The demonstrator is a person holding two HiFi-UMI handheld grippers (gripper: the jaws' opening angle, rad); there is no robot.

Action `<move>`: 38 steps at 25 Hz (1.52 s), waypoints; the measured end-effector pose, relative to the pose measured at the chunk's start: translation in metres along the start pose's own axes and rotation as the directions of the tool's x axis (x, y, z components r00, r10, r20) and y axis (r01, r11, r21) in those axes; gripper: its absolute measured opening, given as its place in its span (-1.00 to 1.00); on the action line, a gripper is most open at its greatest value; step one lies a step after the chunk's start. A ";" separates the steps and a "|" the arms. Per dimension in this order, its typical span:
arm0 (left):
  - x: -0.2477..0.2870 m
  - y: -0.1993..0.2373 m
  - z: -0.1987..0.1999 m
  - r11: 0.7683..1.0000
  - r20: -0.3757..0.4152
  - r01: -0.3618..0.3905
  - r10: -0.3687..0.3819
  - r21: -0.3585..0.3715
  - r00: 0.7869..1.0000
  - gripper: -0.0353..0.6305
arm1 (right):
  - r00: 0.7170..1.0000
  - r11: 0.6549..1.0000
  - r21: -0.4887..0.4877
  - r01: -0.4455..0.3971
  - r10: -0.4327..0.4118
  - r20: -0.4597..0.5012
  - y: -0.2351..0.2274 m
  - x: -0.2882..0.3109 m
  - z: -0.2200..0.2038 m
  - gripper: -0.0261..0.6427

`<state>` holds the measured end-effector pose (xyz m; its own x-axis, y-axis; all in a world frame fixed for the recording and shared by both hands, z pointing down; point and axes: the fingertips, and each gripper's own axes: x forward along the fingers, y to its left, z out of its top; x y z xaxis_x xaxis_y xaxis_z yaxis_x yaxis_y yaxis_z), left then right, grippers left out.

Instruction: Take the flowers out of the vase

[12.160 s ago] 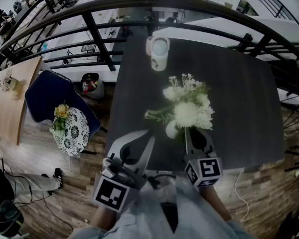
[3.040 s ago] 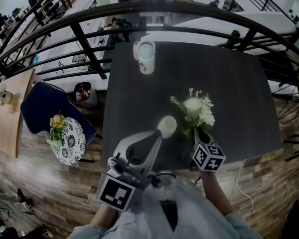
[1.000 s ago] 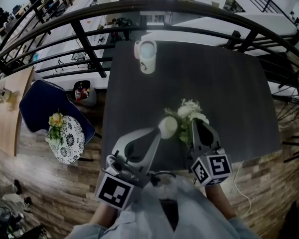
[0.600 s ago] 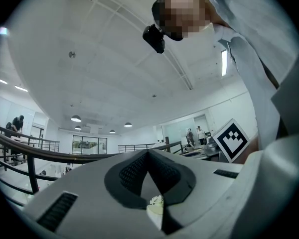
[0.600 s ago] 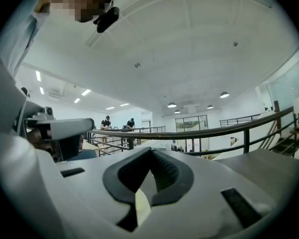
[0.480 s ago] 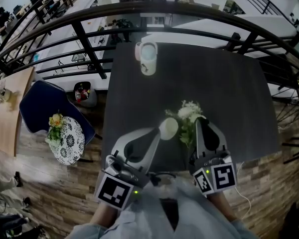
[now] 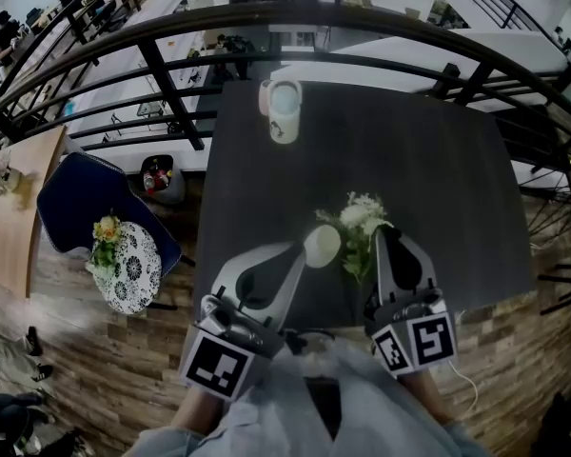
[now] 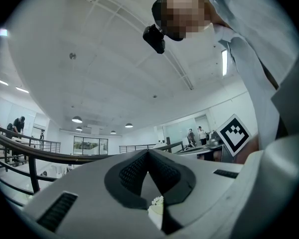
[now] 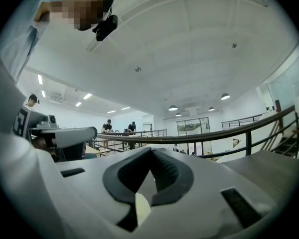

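Observation:
A small white vase [image 7: 322, 246] stands near the front of the dark table [image 7: 438, 160], its mouth bare. A bunch of white flowers [image 7: 362, 219] with green stems lies just right of it. My left gripper [image 7: 298, 248] is shut, with its tips at the vase's left side. In the left gripper view the jaws [image 8: 148, 152] meet, and the vase [image 8: 157, 215] and a floret show through the gap below them. My right gripper [image 7: 388, 232] hovers right of the flowers. Its jaws [image 9: 150, 149] are shut with nothing visible between them.
A white mug [image 7: 284, 110] stands at the table's far end. A black railing [image 7: 171, 93] curves round the table's far side. Down to the left are a blue chair [image 7: 76, 198] and a patterned round stand [image 7: 133, 260] with yellow flowers. A white cable [image 7: 462, 346] hangs by the near right edge.
Over the last second my right gripper has lifted up off the flowers, which stayed beside the vase. Twelve seconds ago a larger bunch stood in the vase. The left gripper has not moved.

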<state>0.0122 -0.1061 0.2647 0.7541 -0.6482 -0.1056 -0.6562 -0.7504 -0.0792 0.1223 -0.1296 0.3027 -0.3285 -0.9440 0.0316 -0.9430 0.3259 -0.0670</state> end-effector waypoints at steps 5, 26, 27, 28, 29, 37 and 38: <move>0.000 0.001 0.000 1.000 0.001 0.000 0.000 -0.005 1.000 -0.90 | 1.000 1.000 -0.001 0.002 -0.002 -0.004 0.000 0.000 0.001 -0.94; 0.001 0.000 -0.002 1.000 -0.008 0.004 -0.004 -0.002 1.000 -0.90 | 1.000 1.000 -0.008 0.002 -0.002 -0.007 -0.002 -0.002 0.000 -0.94; 0.001 0.000 -0.002 1.000 -0.007 0.004 -0.004 -0.002 1.000 -0.90 | 1.000 1.000 -0.009 0.002 -0.002 -0.007 -0.002 -0.002 0.000 -0.94; 0.001 0.000 -0.002 1.000 -0.006 0.004 -0.004 -0.001 1.000 -0.90 | 1.000 1.000 -0.009 0.002 -0.002 -0.007 -0.002 -0.002 0.000 -0.94; 0.000 0.000 -0.001 1.000 -0.005 0.004 -0.004 0.000 1.000 -0.90 | 1.000 1.000 -0.008 0.002 -0.002 -0.007 -0.002 -0.002 0.000 -0.94; -0.001 -0.001 0.000 1.000 -0.006 0.006 -0.006 0.001 1.000 -0.90 | 1.000 1.000 -0.010 0.001 -0.001 -0.010 0.000 -0.003 0.001 -0.94; -0.001 0.000 0.001 1.000 -0.005 0.006 -0.006 0.001 1.000 -0.90 | 1.000 1.000 -0.010 0.001 -0.001 -0.011 0.000 -0.003 0.002 -0.94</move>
<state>0.0117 -0.1051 0.2641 0.7581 -0.6444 -0.0999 -0.6517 -0.7542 -0.0807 0.1235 -0.1274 0.3008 -0.3283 -0.9436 0.0426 -0.9437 0.3258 -0.0568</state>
